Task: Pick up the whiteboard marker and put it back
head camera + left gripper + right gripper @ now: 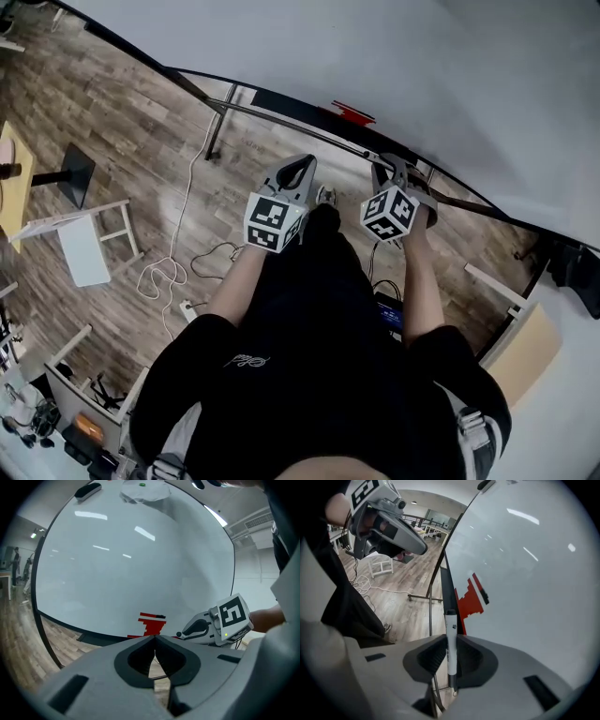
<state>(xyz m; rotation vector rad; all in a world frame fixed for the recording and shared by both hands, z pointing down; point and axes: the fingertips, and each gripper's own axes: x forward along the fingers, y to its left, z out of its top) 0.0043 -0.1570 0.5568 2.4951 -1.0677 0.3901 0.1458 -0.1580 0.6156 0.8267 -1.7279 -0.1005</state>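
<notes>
Glossy whiteboard, wood-grain plank floor, smooth white plastic marker.

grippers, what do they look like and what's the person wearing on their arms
The left gripper and the right gripper both have pale grey moulded bodies with dark-lined fingers. Each carries a white cube printed with black square markers. The right one shows a small green light. The person wears a black short-sleeved top.

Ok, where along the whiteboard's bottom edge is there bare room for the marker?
In the head view, the ledge left of the red block looks bare. Around the block it's crowded: left gripper and right gripper, with the marker, hover there.
</notes>
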